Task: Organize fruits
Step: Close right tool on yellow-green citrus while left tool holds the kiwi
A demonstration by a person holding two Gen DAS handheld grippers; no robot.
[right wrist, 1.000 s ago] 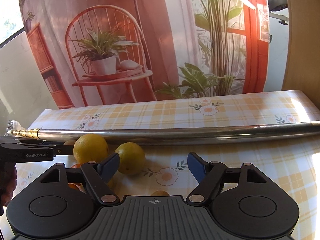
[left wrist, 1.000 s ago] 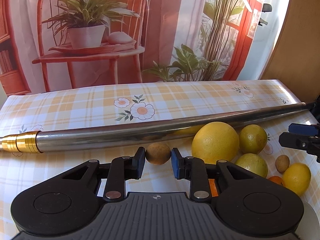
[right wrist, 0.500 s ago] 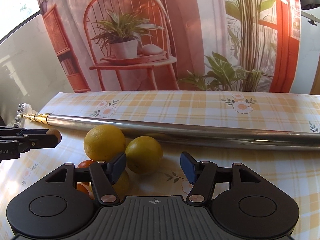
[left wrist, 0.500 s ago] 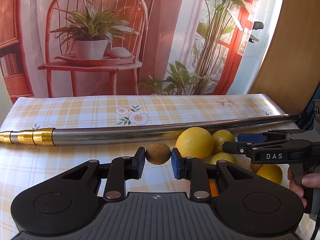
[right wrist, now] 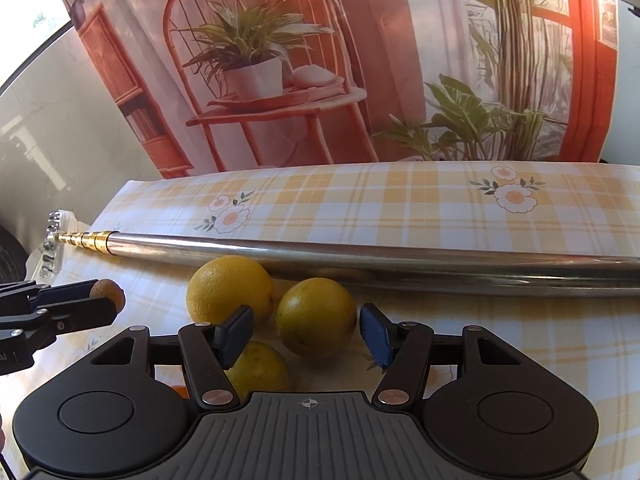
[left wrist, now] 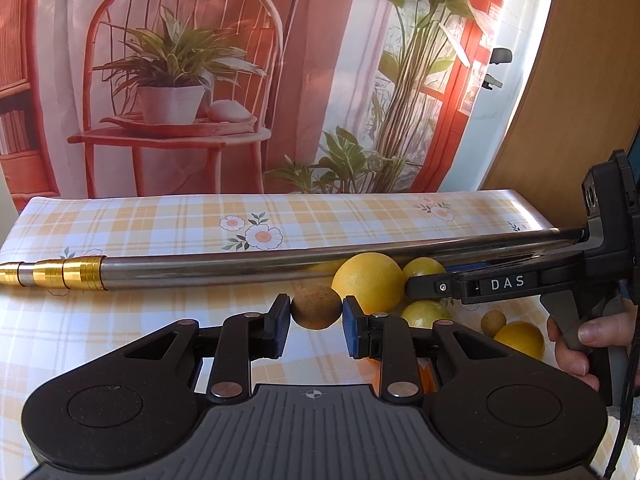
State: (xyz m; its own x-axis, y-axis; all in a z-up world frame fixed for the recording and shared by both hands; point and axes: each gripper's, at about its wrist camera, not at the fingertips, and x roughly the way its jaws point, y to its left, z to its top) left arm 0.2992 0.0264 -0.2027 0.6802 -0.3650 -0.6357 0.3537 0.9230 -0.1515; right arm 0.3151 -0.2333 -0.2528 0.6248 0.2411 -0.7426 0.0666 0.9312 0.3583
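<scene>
Over the plaid tablecloth, the left tool pinches a rough brown round fruit; the right tool gapes wide.

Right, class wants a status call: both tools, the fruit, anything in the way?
Left tool shut on small brown fruit. Right tool open, straddling a yellow citrus. Metal pole lies across the tablecloth behind the fruit pile.

Bright warm sunlight, glare on the metal pole, fisheye-bent edges
</scene>
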